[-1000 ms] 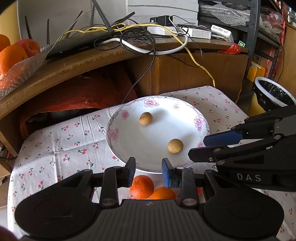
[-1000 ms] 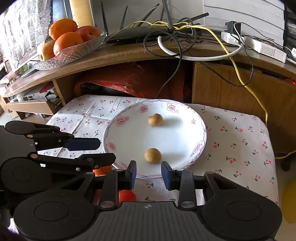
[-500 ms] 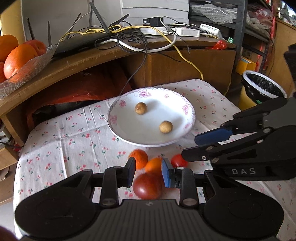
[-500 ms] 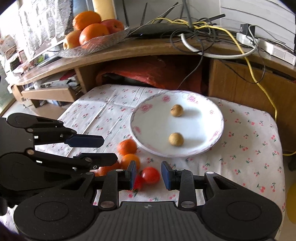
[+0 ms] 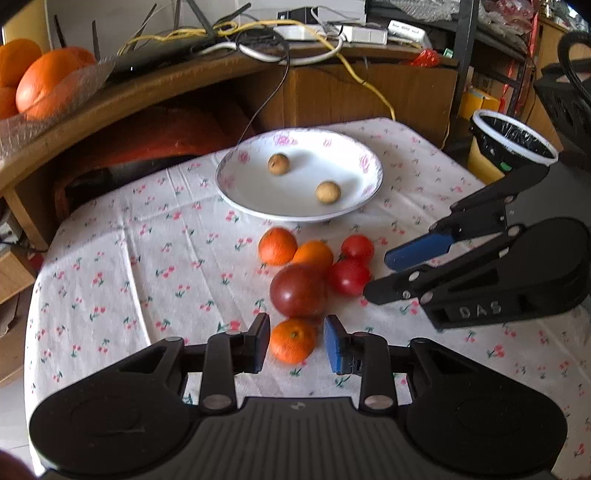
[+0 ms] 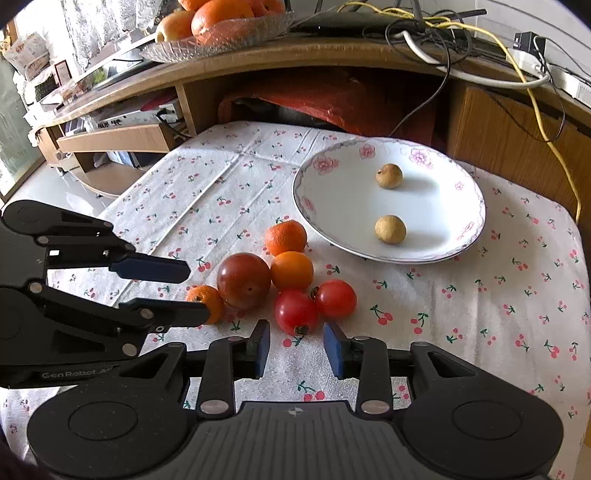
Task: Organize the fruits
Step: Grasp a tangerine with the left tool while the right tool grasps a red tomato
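Both hand-held grippers pulled back from plate (image 5: pixel 371 162), left (image 5: pixel 296 343) and right (image 6: pixel 296 349) jaws apart, small orange (image 5: pixel 292 345) seemingly between left's.

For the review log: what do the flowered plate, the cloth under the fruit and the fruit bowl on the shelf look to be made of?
White round plate with pink flowers: probably glazed ceramic, since it is glossy with soft highlights.
White cherry-print tablecloth: woven fabric, with visible weave and fold creases.
Clear textured fruit bowl: glass or clear plastic; it is see-through and patterned, but I cannot tell which.
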Tool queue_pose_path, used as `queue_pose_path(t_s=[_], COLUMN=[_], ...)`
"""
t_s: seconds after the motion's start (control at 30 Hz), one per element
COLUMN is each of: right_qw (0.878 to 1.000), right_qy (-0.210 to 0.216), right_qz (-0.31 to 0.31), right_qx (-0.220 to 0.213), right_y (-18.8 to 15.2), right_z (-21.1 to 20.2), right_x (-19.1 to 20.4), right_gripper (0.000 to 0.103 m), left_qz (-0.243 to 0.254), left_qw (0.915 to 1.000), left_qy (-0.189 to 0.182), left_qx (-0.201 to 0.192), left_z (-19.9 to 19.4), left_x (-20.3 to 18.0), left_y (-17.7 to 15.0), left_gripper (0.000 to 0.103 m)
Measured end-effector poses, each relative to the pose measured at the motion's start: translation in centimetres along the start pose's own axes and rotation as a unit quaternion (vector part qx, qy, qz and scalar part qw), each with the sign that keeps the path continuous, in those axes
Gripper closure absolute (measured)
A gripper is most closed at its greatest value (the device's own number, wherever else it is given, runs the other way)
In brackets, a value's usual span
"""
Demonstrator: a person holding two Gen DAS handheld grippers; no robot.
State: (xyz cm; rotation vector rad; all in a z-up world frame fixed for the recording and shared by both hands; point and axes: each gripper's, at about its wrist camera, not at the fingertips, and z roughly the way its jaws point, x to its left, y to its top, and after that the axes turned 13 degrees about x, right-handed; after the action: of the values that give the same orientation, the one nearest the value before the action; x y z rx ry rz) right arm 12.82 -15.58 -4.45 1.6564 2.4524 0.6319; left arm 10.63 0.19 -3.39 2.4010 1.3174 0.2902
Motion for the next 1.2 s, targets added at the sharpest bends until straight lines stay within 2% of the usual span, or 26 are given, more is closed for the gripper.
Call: queue_pose_path(t_s=[0.43, 0.8, 1.03, 1.13, 1.2], right_qw=[1.0, 1.0, 1.0, 1.0, 1.0], right_qy=[0.002, 0.002, -0.003, -0.008, -0.018], right_qz=[-0.007, -0.008, -0.018, -0.019, -0.024], right_qx=[0.011, 0.002, 0.002, 0.002, 0.001], right_y=[0.3, 0.8, 0.7, 0.7, 0.8], right_z=[1.9, 2.1, 2.3, 2.3, 2.2], right_x=[0.1, 0.2, 0.6, 0.8, 1.0], right_gripper=[0.072, 0.072, 0.068, 0.07, 0.076], left_qz=[0.004, 0.005, 0.006, 0.007, 0.012], left_qw=[0.9997, 0.9998, 0.9998, 0.9998, 0.9998], left_qy=[0.0, -0.004, -0.004, -0.001, 0.002], left_qx=[0.023, 0.02, 0.017, 0.017, 0.014], left_z=[1.9, 2.2, 2.2, 2.2, 2.1], left_x=[0.2, 0.2, 0.2, 0.1, -0.1], left_y=[-0.5, -0.4, -0.6, -0.6, -0.5], left_gripper=[0.063, 0.063, 0.063, 0.064, 0.065])
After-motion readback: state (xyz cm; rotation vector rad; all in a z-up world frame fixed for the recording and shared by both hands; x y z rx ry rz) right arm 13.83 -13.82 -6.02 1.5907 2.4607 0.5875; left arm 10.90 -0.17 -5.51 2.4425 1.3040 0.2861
